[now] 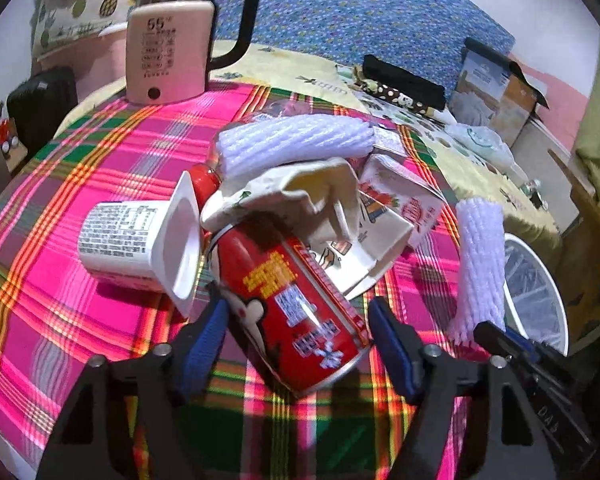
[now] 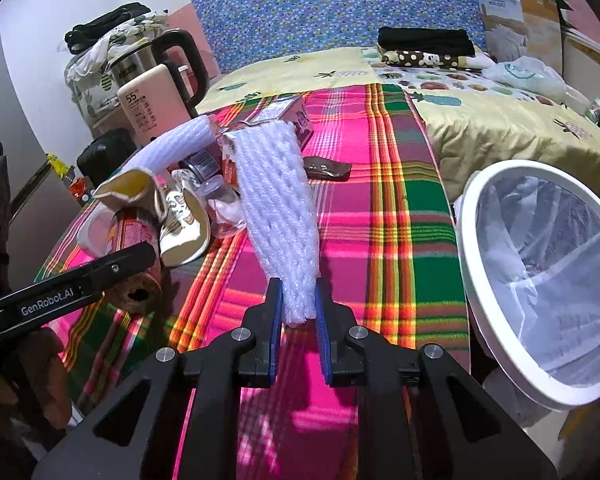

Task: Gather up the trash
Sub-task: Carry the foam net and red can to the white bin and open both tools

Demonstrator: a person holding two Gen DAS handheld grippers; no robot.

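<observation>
Plaid-clothed bench (image 2: 380, 184), bed behind. Right gripper (image 2: 298, 312) fingers pinched on white foam fruit sleeve (image 2: 278, 208), lifted above the cloth, lined white bin (image 2: 496, 344) just to its right. Left gripper (image 1: 298, 320) fingers wide, straddling red can (image 1: 296, 300) in the litter pile beside yogurt cup (image 1: 136, 240). Step: carrying the sleeve; next swing it over the bin, release.

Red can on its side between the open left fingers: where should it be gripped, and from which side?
Grip the red can across its round body near the bottom rim, coming from the near end. That end points at the left gripper; its top lies buried under crumpled paper.
</observation>
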